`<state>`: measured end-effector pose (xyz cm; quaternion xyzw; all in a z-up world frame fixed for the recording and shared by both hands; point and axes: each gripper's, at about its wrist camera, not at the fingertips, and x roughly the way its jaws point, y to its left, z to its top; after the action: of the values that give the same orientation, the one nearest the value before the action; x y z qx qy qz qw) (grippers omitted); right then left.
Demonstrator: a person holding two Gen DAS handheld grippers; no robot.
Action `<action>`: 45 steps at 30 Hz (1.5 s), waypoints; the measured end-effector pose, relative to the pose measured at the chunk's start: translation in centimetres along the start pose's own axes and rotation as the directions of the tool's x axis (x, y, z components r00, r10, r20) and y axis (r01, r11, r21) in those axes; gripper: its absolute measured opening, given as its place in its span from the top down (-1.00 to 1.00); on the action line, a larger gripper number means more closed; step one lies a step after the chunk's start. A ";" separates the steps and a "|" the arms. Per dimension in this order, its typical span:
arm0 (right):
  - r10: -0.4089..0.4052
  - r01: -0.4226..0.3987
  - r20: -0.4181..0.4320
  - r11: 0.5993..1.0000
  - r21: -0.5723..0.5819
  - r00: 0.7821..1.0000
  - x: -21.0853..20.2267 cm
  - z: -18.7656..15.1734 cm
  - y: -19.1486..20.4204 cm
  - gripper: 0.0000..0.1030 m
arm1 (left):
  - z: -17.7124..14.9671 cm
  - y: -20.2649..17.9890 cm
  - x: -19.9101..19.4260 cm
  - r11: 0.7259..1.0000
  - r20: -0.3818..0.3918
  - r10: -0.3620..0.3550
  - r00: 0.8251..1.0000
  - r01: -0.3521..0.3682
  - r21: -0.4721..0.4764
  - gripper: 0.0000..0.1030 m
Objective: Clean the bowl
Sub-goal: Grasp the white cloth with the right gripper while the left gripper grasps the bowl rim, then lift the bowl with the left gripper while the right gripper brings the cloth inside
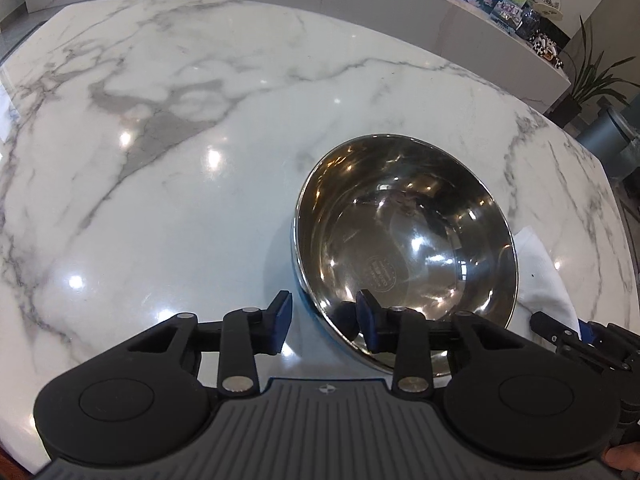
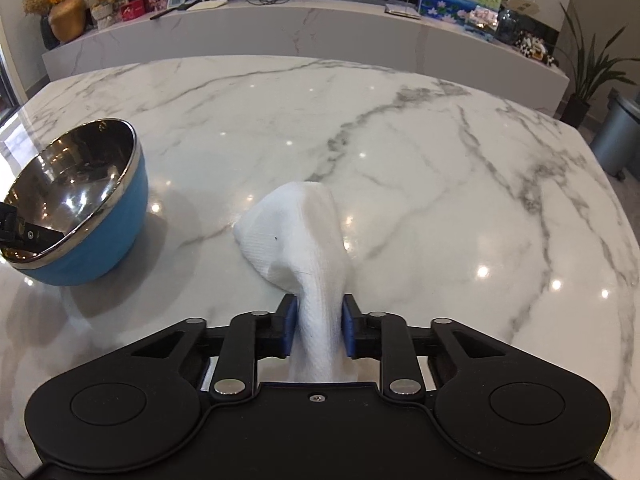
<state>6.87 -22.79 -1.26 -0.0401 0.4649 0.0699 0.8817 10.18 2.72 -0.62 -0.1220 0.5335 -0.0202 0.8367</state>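
Jaws on our left gripper [image 1: 324, 326] straddle the near rim of the bowl [image 1: 404, 236], spread and not yet pinching, ready to steady it on the marble table [image 1: 160, 200]. Our right gripper [image 2: 319, 328] clamps the white cloth [image 2: 296, 232], held beside the bowl for wiping.

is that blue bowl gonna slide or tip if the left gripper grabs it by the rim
Probably both, a little. The bowl looks tilted already, its rim straddled by the open left gripper, so a rim grip may tip it further. Its rounded base on the glossy marble table likely slides easily. The polished steel inside may be slippery against the pads.
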 end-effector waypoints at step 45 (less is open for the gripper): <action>0.321 -0.327 -0.059 0.933 -0.149 0.945 -5.5 -1.7 8.3 0.78 | -6.5 -4.5 -4.3 0.939 0.159 0.057 0.986 -0.107 0.327 0.73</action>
<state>1.10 -15.31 2.26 -0.0333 0.4730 0.2498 0.8443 2.91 -2.10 1.65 0.0429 0.4637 -0.0666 0.8825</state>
